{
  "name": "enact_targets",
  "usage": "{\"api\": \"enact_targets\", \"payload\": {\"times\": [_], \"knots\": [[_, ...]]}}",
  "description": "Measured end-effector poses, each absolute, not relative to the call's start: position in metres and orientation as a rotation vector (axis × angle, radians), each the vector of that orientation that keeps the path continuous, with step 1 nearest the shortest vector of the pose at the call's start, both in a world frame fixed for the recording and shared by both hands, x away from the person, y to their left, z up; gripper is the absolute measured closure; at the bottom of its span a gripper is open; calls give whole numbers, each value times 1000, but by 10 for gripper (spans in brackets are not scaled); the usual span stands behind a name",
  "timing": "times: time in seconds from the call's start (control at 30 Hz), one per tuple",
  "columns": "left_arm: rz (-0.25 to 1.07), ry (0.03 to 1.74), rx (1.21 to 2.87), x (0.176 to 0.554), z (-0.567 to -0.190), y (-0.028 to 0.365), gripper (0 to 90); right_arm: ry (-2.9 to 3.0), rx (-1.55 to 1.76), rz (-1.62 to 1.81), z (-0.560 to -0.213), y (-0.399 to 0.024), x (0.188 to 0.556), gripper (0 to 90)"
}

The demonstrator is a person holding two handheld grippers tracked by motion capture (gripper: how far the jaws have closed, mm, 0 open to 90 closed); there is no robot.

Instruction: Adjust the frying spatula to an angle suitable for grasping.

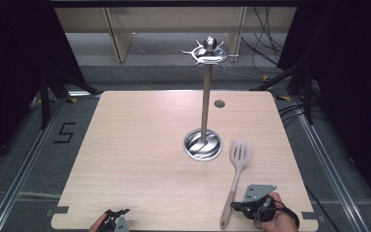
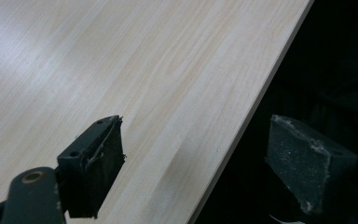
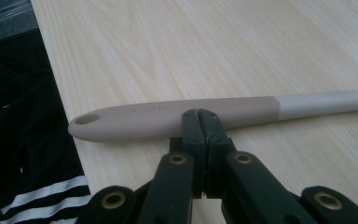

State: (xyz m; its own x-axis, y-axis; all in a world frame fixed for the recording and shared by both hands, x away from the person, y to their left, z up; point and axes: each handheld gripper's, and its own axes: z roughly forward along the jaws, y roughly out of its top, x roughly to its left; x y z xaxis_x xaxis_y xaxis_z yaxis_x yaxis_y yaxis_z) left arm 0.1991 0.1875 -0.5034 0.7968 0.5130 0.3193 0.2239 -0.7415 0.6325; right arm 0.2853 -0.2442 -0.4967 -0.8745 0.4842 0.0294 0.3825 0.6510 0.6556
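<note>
A beige slotted spatula lies flat near the right front of a light wooden table, its handle end at the near edge. The right gripper, jaws fully closed with nothing between them, has its tips against the handle's near side. The left gripper hovers wide open and empty over the near left edge. A steel utensil stand rises mid-table, just left of the spatula's head.

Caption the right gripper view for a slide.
Right tool, jaws shut, in front of the spatula handle lying on the wooden table.
</note>
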Motion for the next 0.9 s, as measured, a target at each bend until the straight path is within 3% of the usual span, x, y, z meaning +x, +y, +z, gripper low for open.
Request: {"api": "enact_targets", "payload": {"times": [0.9], "knots": [[645,537,2398,198,-503,188,181,2700,717,962,-496,-186,310,900]]}}
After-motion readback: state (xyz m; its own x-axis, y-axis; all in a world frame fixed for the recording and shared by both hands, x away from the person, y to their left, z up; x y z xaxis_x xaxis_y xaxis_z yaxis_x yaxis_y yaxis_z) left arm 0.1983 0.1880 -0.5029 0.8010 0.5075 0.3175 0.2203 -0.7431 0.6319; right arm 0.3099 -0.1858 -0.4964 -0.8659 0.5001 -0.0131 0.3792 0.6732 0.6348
